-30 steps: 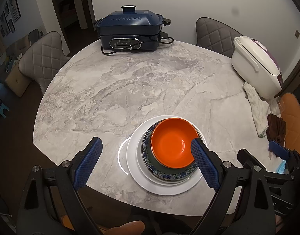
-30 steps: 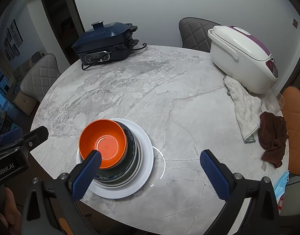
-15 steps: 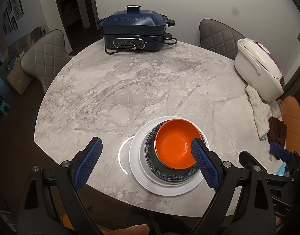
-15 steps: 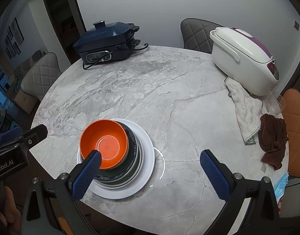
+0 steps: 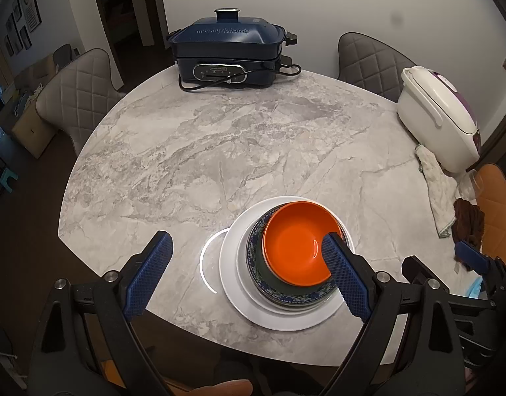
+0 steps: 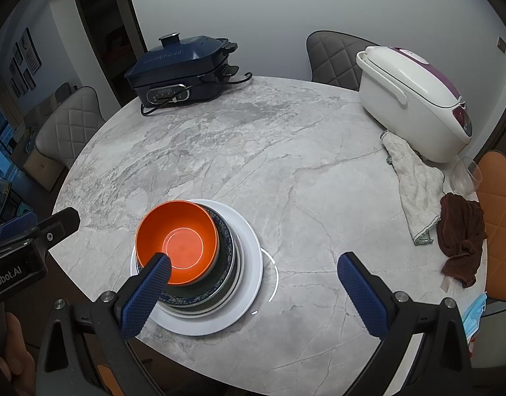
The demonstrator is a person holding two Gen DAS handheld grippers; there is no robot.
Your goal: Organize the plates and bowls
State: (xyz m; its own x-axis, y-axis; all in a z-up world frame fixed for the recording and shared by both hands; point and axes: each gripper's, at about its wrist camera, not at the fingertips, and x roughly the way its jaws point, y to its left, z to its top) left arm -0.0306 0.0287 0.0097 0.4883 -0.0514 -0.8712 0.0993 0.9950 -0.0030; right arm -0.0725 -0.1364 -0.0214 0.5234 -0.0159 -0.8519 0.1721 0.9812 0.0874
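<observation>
The stack of dishes sits near the table's (image 5: 193, 151) near edge: an orange bowl (image 5: 297, 242) on top, nested in a dark bowl with a blue patterned rim (image 5: 253, 260), and under these a wide white plate (image 5: 234, 274). In the left wrist view the stack lies at about 5 o'clock from the middle of the marble top; in the right wrist view the orange bowl (image 6: 177, 241) and white plate (image 6: 249, 260) lie at about 7 o'clock. The left gripper (image 5: 246, 272) is spread wide and holds nothing; its right finger (image 5: 343, 279) overlaps the orange bowl's right rim in the picture, but whether it touches cannot be told, and its left finger hangs over bare marble. The right gripper (image 6: 253, 292) is likewise spread wide and empty, its left finger (image 6: 147, 292) overlapping the orange bowl's near rim, contact again unclear, its right finger over bare table. At 12 o'clock in the left view stands a dark blue cooker (image 5: 228, 56) with its cord; at 2 o'clock a white rice cooker (image 5: 437, 115), with a pale cloth (image 5: 439, 191) just beside it and a brown cloth (image 5: 469, 222) at 3 o'clock. Grey quilted chairs (image 5: 74, 95) stand around the table.
</observation>
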